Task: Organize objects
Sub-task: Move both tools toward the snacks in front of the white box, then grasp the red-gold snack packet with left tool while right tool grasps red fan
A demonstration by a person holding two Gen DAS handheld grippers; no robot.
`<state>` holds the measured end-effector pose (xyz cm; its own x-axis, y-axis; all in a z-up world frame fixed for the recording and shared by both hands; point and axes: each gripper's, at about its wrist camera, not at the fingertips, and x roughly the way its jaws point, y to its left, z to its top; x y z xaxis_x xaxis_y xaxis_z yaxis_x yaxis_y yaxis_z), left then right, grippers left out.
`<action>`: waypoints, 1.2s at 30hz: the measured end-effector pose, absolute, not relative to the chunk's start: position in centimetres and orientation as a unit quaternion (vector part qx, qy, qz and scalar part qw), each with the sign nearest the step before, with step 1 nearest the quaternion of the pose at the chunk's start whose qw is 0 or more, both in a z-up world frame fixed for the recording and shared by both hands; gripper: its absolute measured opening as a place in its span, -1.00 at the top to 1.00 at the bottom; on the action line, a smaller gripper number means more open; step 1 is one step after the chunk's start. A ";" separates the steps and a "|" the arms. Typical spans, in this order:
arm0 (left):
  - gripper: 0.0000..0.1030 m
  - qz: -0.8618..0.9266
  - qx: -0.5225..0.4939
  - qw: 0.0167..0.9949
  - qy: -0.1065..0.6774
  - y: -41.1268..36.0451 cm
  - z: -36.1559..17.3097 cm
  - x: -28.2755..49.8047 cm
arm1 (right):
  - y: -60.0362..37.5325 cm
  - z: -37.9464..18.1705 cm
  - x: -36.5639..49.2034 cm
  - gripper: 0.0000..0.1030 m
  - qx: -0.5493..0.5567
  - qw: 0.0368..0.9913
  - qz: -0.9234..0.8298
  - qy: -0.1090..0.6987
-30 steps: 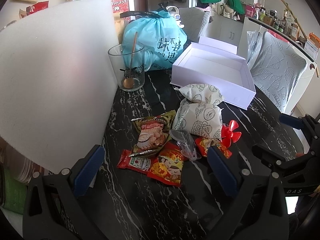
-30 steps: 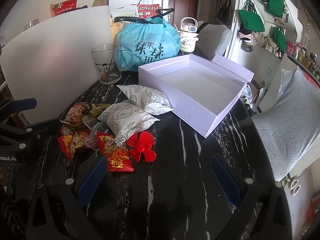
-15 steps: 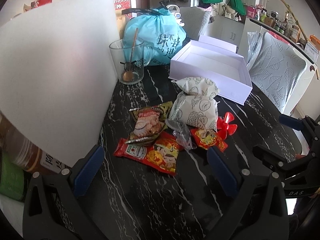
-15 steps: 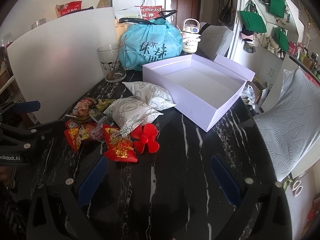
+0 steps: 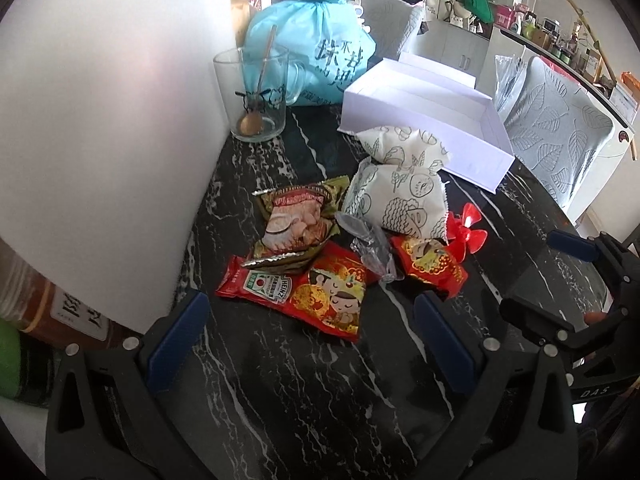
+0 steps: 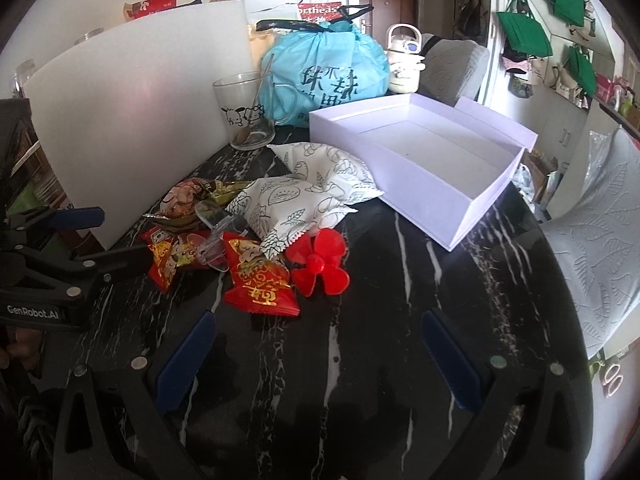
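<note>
A pile of snack packets lies on the black marble table (image 5: 304, 392): a red cartoon packet (image 5: 316, 300), a Heinz ketchup sachet (image 5: 260, 282), a green-brown packet (image 5: 298, 224), a small red packet (image 6: 260, 280), two white leaf-print pouches (image 6: 296, 204), a clear plastic spoon (image 6: 216, 236) and a red plastic propeller (image 6: 320, 268). An open, empty white box (image 6: 432, 160) stands behind them. My left gripper (image 5: 308, 328) is open just in front of the red cartoon packet. My right gripper (image 6: 316, 340) is open, short of the small red packet and propeller.
A glass mug (image 6: 246, 114) with a spoon and a blue tied bag (image 6: 328, 72) stand at the back. A white board (image 6: 132, 120) walls the table's left side. A leaf-pattern chair (image 6: 600, 240) is on the right. The left gripper shows in the right wrist view (image 6: 52, 256).
Both grippers have moved forward toward the snack pile, which now looks larger and closer. Both stay open. No object has moved.
</note>
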<state>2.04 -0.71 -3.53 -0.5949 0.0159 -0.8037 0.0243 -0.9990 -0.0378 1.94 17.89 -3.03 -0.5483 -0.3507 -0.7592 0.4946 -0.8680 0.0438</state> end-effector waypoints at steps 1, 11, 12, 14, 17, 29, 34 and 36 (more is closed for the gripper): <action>-1.00 -0.892 0.452 0.001 0.023 -0.7 -3.7 1.9 | 17.8 -3.2 1.8 -1.00 0.411 0.244 -0.874 0.088; -0.89 -0.893 0.449 -0.026 0.021 -0.4 -4.7 0.5 | 18.2 -4.3 -0.8 -0.93 0.418 0.244 -0.873 0.064; -0.88 -0.892 0.451 -0.028 0.020 -0.3 -4.7 0.3 | 18.2 -4.5 -1.1 -0.92 0.419 0.244 -0.872 0.063; -0.79 -0.889 0.456 -0.033 0.017 0.0 -5.1 0.0 | 18.2 -4.8 -1.8 -0.85 0.424 0.245 -0.870 0.061; -0.62 -0.885 0.464 -0.034 0.014 0.2 -5.6 -0.5 | 18.0 -5.3 -2.9 -0.72 0.430 0.247 -0.866 0.060; -0.41 -0.871 0.487 -0.067 0.019 0.5 -7.4 -1.7 | 16.6 -6.8 -5.3 -0.41 0.444 0.274 -0.850 0.070; -0.10 -0.874 0.480 -0.077 0.007 1.0 -7.5 -1.7 | 16.5 -6.9 -4.8 0.19 0.438 0.280 -0.851 0.081; 0.11 -0.875 0.477 -0.075 0.006 1.0 -7.5 -1.7 | 16.6 -6.9 -4.7 0.39 0.437 0.280 -0.851 0.078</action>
<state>-1.67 0.99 -7.51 -0.5329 0.1380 -0.8348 -0.1261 -0.9885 -0.0830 -4.70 16.56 -6.90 -0.4606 -0.4078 -0.7884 0.5447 -0.8311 0.1117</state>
